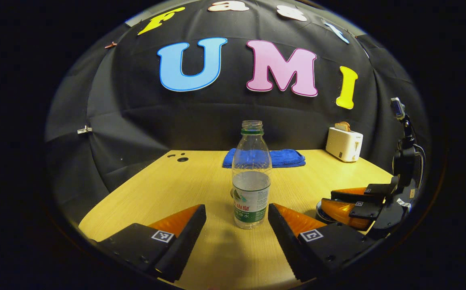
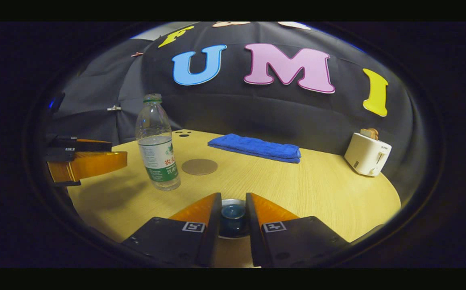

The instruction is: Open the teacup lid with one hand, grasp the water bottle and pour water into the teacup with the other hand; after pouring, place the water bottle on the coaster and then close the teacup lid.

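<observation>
While the uncapped water bottle stands upright on the worktop, the left tool sits open, fingers either side, not touching. Right tool narrowly straddles the teacup lid's knob; contact cannot be told. Coaster lies just beside the bottle.

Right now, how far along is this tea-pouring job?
Barely begun. The right hand-held gripper straddles the dark blue teacup lid, which looks still on. The left hand-held gripper is open before the uncapped clear plastic water bottle. Pouring, the round brown coaster and re-lidding remain.
</observation>
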The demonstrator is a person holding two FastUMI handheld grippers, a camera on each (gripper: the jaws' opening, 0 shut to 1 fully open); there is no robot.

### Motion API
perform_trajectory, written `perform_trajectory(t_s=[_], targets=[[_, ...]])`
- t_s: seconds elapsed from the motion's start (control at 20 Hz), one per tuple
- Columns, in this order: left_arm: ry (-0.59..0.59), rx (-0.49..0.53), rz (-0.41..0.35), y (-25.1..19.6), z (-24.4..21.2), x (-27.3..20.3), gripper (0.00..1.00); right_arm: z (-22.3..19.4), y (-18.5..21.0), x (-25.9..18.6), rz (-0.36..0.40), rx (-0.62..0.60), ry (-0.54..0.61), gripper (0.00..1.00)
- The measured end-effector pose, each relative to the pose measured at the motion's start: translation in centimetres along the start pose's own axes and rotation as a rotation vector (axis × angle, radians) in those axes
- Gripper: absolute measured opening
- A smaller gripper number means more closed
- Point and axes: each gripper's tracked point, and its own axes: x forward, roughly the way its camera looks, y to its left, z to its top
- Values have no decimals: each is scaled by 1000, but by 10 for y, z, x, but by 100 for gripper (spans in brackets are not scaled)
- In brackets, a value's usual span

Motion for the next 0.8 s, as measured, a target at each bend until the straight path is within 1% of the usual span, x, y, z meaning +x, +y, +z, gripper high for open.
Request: perform_trajectory(t_s=[0.05,0.25,0.3,0.5,0.6,0.8], targets=[[-1,0,1,-1,0,0,97,1,-1,-1,5,3,4,33],[7,12,-1,-2,-6,1,97,3,2,-1,21,11,19,31],[9,18,-4,-3,-7,2,98,3,3,0,28,18,27,29],[11,25,-27,-8,-12,7,97,15,2,-3,41,7,14,29],[10,27,-34,-11,-13,14,97,25,1,-5,44,-4,-4,33],[-15,35,-63,-18,-9,35,98,41,-4,-10,47,-3,-27,33]])
